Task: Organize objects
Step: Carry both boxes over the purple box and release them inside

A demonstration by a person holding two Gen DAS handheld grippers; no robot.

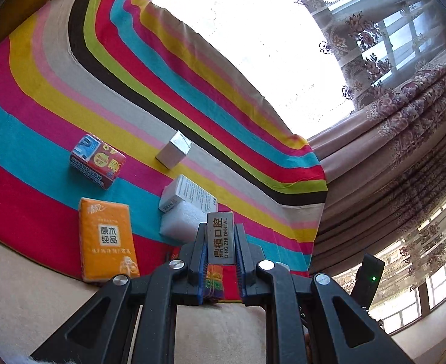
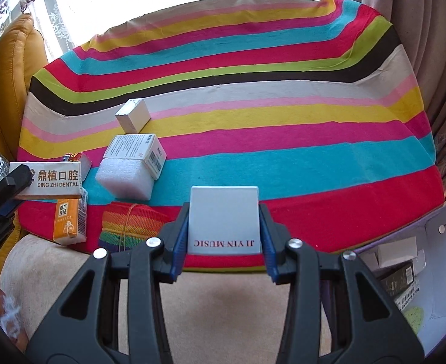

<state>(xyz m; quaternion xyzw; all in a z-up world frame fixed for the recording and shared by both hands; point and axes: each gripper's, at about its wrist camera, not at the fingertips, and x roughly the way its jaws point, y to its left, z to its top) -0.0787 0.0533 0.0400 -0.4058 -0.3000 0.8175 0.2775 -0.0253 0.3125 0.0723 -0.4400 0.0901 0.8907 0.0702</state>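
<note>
Right wrist view shows the right gripper [image 2: 223, 224] clamped on a white box marked JI YIN MUSIC [image 2: 224, 220], both blue pads pressing its side faces, the box's flat face turned up to the camera and its lettering upside down. The relation that matters is the open purple bin [image 2: 444, 261] at about four o'clock from those jaws, near and low, already holding a few small boxes; this hand looks the nearer one to it. The gripper tips steeply down over the striped cloth [image 2: 253, 139]. At nine o'clock in this view the left gripper [image 2: 13, 183] carries a long DING ZHI DENTAL box [image 2: 54, 180], its long axis lying across the frame. From the left wrist view the same box stands lengthwise between narrow jaws, held firmly. An orange tissue pack [image 1: 107, 239], a red patterned box [image 1: 97, 160], a silver box [image 1: 174, 149] and a white foam block [image 1: 182, 221] remain on the cloth. Whether the bin has spare room is hard to judge from its cropped edge.
</note>
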